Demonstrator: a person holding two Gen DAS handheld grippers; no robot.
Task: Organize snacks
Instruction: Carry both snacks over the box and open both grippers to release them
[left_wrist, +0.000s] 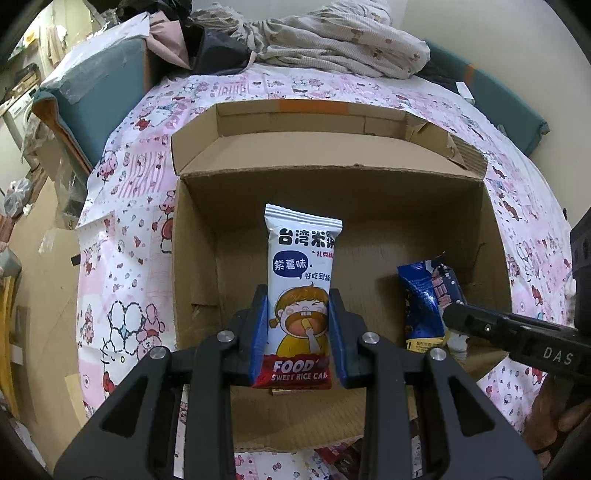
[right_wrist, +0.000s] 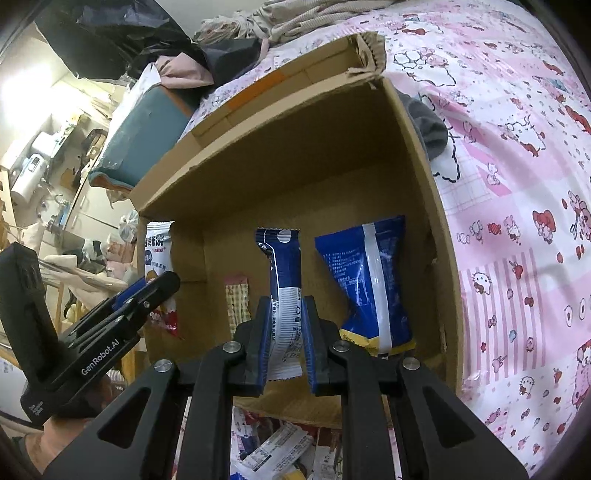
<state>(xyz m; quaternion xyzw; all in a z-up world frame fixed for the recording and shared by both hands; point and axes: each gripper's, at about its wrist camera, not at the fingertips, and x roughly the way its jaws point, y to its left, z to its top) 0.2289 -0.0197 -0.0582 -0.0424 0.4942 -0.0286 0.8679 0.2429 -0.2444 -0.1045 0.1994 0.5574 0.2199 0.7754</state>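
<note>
The left tongs (left_wrist: 297, 332) are pinching a tall white snack packet with a cartoon child on it (left_wrist: 301, 291), and it hangs over the open brown cardboard box (left_wrist: 332, 192) that sits on a bed with a pink cartoon sheet (left_wrist: 125, 229). The right tongs (right_wrist: 286, 339) are pressed tight on a thin blue and white snack packet (right_wrist: 282, 273), also held just over the box. A puffy blue snack bag with a white stripe (right_wrist: 369, 284) already lies inside, near the right wall, and a small pink checked packet (right_wrist: 236, 299) lies on the box floor. What could go wrong? The two packets are held by their lower ends, so the tops may flop over and land crooked. The two tongs are close together, so they might bump. The blue and white packet could land on top of the puffy bag and squash it. More packets lie loose below the near edge of the box, and one could get knocked. The white packet says "FOOD" and "SWEET RICE CA", with big Chinese words above. The left tool reads "GenRobot.AI" and the right one "DAS".
</note>
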